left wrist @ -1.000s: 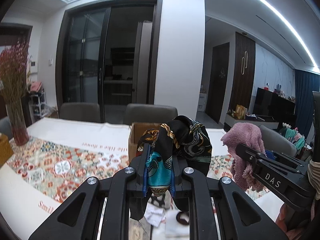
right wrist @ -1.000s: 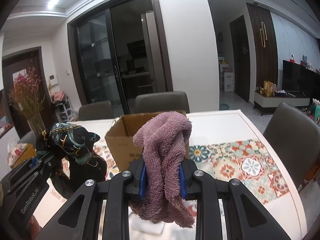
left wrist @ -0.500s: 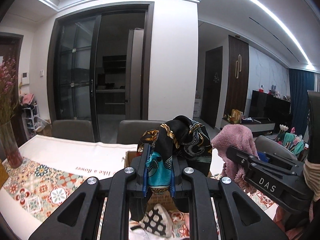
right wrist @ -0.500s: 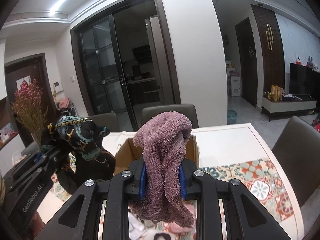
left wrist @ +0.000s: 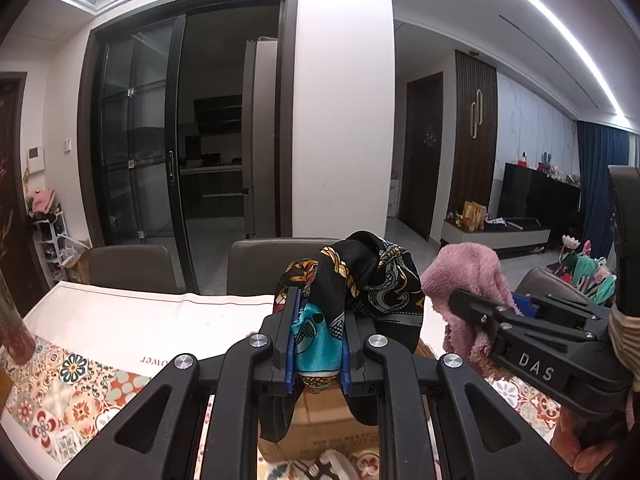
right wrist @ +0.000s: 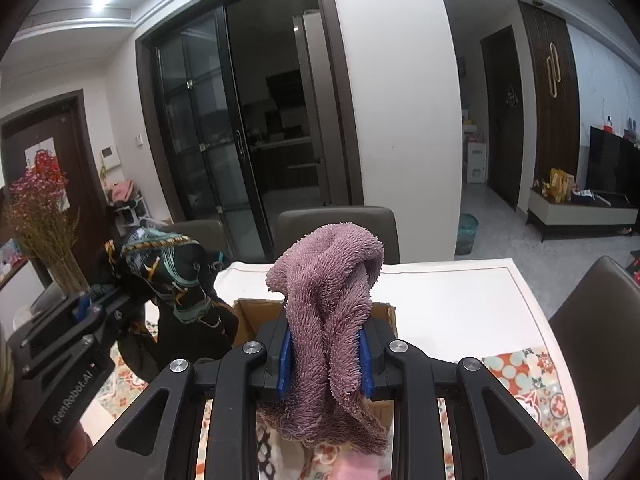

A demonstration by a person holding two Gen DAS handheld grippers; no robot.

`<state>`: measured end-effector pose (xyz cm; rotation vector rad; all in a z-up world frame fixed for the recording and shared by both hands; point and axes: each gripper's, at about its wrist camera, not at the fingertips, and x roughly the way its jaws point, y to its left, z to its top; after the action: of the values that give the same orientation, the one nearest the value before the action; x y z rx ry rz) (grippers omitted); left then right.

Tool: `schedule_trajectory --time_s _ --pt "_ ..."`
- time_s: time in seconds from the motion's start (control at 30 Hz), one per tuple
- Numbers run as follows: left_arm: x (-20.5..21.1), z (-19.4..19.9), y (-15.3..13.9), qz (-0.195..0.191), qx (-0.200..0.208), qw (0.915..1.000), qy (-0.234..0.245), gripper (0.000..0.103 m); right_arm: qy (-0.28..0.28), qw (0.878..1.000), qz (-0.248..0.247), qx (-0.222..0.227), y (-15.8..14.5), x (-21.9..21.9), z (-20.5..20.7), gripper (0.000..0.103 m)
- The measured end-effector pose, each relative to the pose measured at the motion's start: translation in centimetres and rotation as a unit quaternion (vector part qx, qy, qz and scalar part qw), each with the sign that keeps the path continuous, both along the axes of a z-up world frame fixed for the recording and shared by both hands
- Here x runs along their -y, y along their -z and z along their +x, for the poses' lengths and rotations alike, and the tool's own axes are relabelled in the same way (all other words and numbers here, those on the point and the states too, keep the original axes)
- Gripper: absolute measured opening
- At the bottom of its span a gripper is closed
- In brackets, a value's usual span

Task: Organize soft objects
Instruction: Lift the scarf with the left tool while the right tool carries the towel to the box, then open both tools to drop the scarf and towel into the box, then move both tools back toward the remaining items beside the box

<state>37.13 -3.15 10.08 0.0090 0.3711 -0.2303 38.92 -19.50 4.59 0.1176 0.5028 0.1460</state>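
Note:
My left gripper (left wrist: pixel 316 344) is shut on a black patterned silk scarf (left wrist: pixel 360 280) with teal and gold print, held up above the table. My right gripper (right wrist: pixel 326 354) is shut on a mauve fluffy towel (right wrist: pixel 328 288). Each shows in the other's view: the towel (left wrist: pixel 468 276) at right, the scarf (right wrist: pixel 176 280) at left. An open cardboard box (right wrist: pixel 252 316) stands on the table just beyond and below both grippers; its front wall (left wrist: pixel 332 428) shows under the left gripper. Its inside is hidden.
The table has a white cloth with a patterned tile runner (left wrist: pixel 72 392). More soft items lie near the front edge (right wrist: pixel 352 464). Grey chairs (left wrist: pixel 128 268) stand at the far side and one (right wrist: pixel 600 320) at right. A vase of dried flowers (right wrist: pixel 44 224) stands at left.
Both grippers have risen and moved forward with their cloths still held. The box now sits lower and closer under them.

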Motion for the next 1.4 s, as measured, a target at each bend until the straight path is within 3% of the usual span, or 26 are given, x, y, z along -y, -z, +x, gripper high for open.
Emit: schedule_trajectory --time_s 0.17,0.43,0.6,0.8,0.93,1.03,1.1,1.2,1.4 --pt "0.3 3.5 0.2 -0.002 -0.025 0.9997 0.007 0.017 -0.012 0.999 0.006 -0.036 1.1 0.0 3.8 0.027" --pt "0.5 8.7 3.1 -0.01 -0.09 0.9957 0.02 0.018 -0.024 0.995 0.005 -0.096 4.4 0.6 8.1 0.027" --pt "1.0 10.9 4.9 -0.022 -0.132 0.9906 0.03 0.019 -0.031 0.99 0.02 -0.135 6.8 1.0 10.2 0.027" --pt "1.1 12.2 7.1 -0.007 -0.172 0.9845 0.031 0.02 -0.035 0.986 0.014 -0.161 8.7 0.9 11.5 0.03" --pt "1.4 12.9 8.3 -0.002 -0.199 0.9797 0.028 0.033 -0.038 0.984 0.009 -0.175 9.6 0.6 12.7 0.03" --pt "1.7 13.0 8.8 0.007 -0.209 0.9774 0.031 0.049 -0.045 0.98 0.019 -0.192 10.3 0.8 13.2 0.04" --pt "1.6 13.0 8.7 0.014 -0.207 0.9776 0.033 0.049 -0.04 0.98 0.02 -0.193 10.6 1.1 13.2 0.051" --pt "1.6 12.6 8.6 0.03 -0.198 0.9794 0.023 0.054 -0.032 0.981 0.016 -0.189 10.3 1.2 13.0 0.059" --pt "1.2 11.6 8.3 0.059 -0.192 0.9795 -0.006 0.056 -0.019 0.982 -0.001 -0.186 9.7 1.2 12.2 0.059"
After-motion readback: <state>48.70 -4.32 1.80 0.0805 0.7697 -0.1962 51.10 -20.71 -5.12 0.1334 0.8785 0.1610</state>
